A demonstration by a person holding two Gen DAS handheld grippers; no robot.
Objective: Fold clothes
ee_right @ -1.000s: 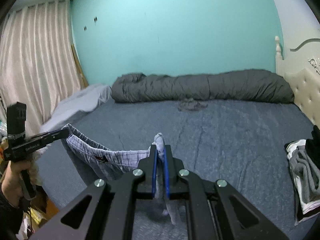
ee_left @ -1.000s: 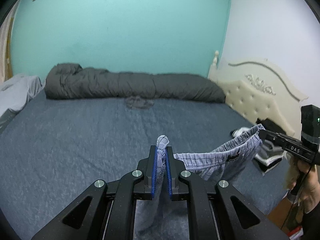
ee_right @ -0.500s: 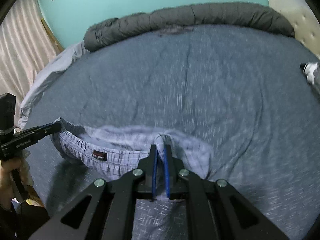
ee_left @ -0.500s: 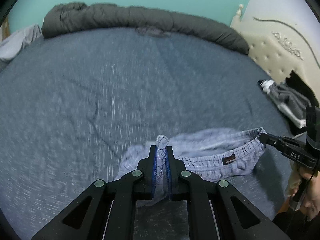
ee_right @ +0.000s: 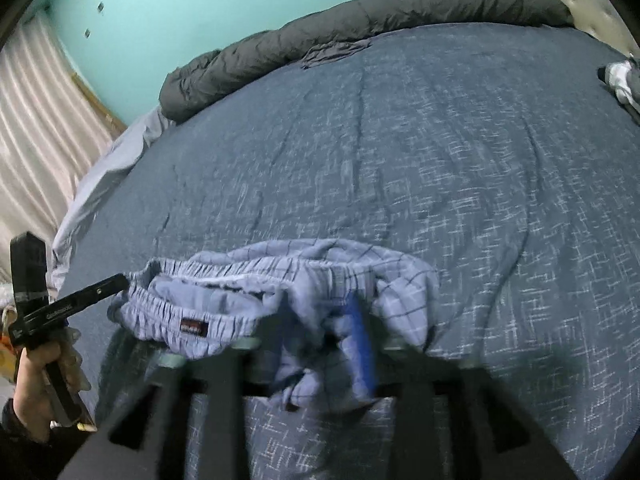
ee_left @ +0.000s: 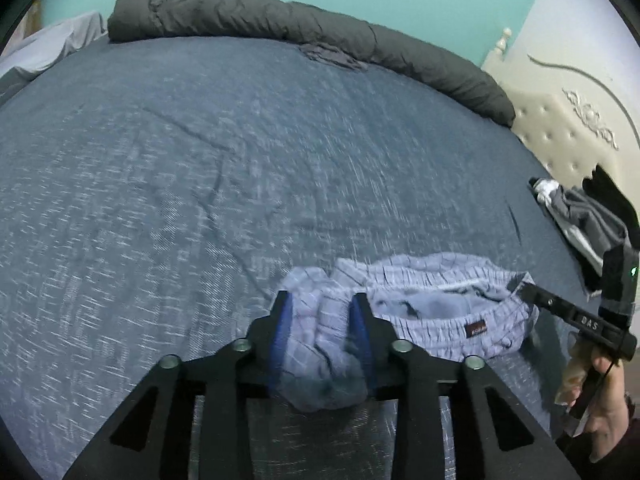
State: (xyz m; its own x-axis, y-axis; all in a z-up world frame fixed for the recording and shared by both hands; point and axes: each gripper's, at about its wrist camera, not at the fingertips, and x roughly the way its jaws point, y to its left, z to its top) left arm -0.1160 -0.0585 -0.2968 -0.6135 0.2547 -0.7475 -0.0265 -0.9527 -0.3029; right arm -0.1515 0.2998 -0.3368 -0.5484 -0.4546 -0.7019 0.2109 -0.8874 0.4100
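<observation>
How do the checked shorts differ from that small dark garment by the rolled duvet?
The checked shorts are pale blue with a grid pattern; the dark garment is plain grey-blue. The checked shorts lie at the near edge of the blue bedspread, while the dark garment lies at the far side, against the rolled duvet. Both lie crumpled and unfolded on the blue bedspread.

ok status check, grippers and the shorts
Left gripper open, fabric loose between its pads. Right gripper open too. Plaid boxer shorts down on the bed, unfolded. Nothing in the way.
</observation>
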